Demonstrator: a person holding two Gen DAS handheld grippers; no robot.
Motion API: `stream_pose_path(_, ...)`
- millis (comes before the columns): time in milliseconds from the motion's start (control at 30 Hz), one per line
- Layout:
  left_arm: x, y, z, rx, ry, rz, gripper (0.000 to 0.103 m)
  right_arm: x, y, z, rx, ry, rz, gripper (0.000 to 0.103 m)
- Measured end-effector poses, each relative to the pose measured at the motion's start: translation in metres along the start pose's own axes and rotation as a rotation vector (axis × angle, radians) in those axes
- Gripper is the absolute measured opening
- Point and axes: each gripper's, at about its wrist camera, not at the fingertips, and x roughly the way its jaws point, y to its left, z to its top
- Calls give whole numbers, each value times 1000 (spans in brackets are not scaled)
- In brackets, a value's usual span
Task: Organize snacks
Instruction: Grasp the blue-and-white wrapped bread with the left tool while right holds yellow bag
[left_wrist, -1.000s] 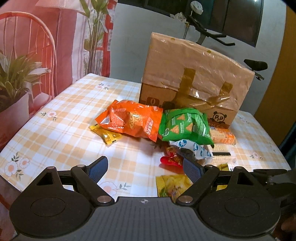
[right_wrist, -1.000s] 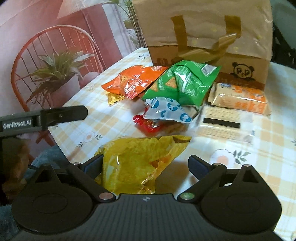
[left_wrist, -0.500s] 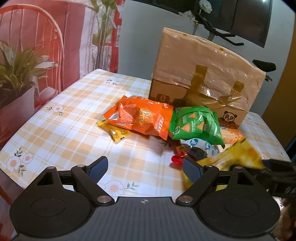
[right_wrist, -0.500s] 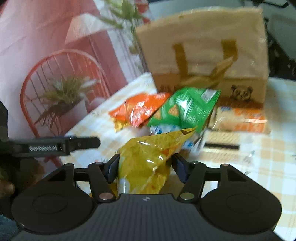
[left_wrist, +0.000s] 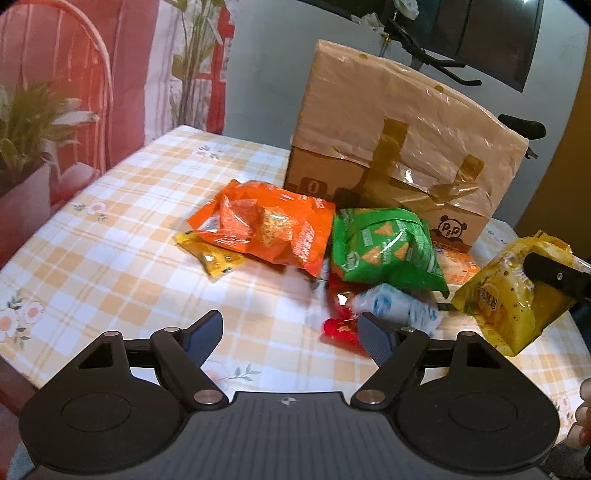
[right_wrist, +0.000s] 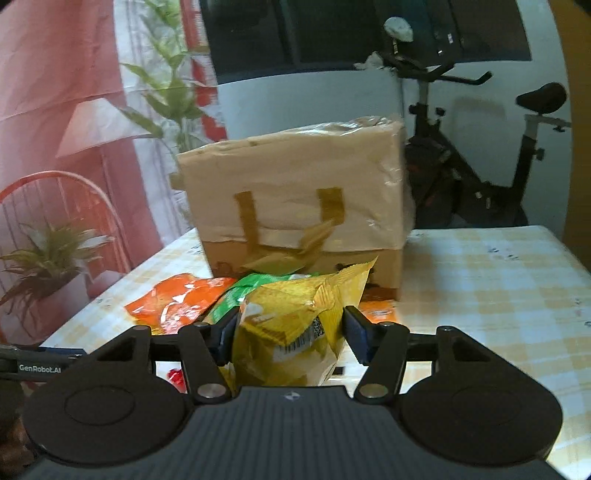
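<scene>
Place: probably a home living room.
Signs: checked floral tablecloth, exercise bike, potted plant, red chair.

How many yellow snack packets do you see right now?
2. One large yellow bag is clamped in the right claw, lifted off the table. One small yellow packet lies on the tablecloth, partly under the orange bag. Others may be hidden under the pile.

Yellow bag crumpled, lifted off worktop; orange bag & green bag flat, touching, w/ small packs nearby.
</scene>
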Motion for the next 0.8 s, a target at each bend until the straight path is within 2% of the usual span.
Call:
stream_pose_path(67,7,-3,2,4,7,-17,80,-2,0,1,-21,-21,-37,60)
stream_pose_path(233,26,-20,6,41,37,-93,63,-4,-4,0,-59,-42,-86,60)
stream_pose_path(400,40,-51,11,80,71,-201,63,1,-12,-6,-44,-18,-95,60)
stream_pose_path(567,62,-81,10,155,92,-187,64,3,-16,-5,-34,-22,-93,60)
stream_pose_path(667,80,-88,6,192,121,-134,64,3,-18,-5,-24,-24,-87,60)
stream_pose_path(800,84,-90,1,222,105,-135,68,3,-21,-5,-14,-27,-82,60)
